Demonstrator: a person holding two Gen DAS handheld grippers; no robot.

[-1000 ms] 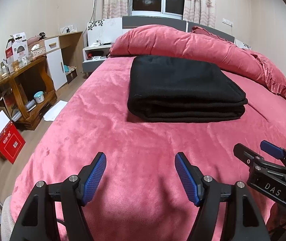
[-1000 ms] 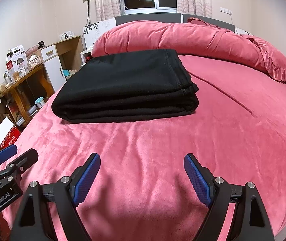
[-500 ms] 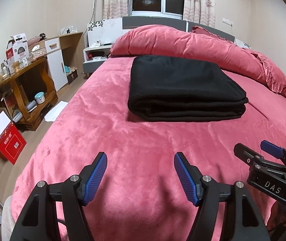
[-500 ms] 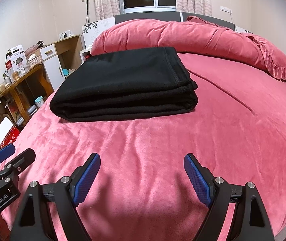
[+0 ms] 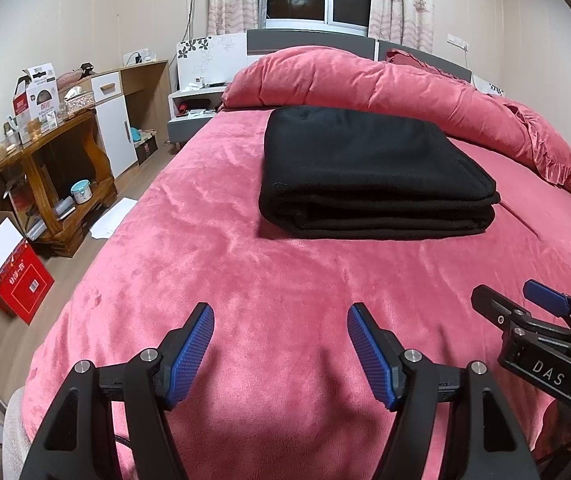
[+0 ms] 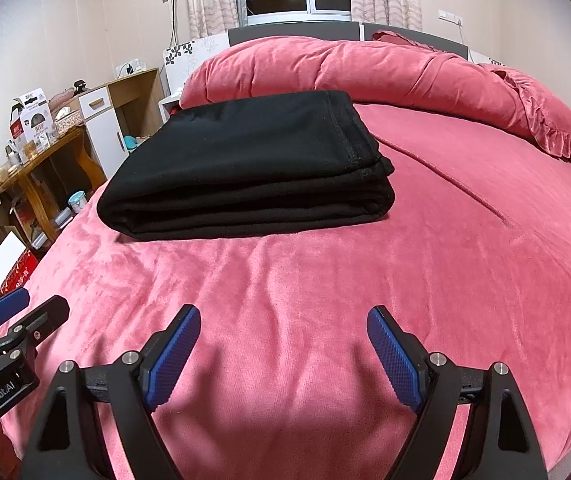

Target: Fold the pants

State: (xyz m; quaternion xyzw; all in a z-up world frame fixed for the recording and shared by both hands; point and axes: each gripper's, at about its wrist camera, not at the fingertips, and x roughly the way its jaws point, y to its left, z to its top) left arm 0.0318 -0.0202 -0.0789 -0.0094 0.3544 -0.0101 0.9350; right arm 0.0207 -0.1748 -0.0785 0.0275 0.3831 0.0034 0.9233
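While my left gripper (image 5: 281, 344) and right gripper (image 6: 283, 344) hang with jaws wide apart and empty above the pink bedspread (image 5: 245, 280), the folded black pants (image 5: 369, 172) lie well ahead, mid-bed. Their far edge and inner layers are hidden from me.

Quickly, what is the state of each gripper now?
Left gripper: open, holding nothing.
Right gripper: open, holding nothing.
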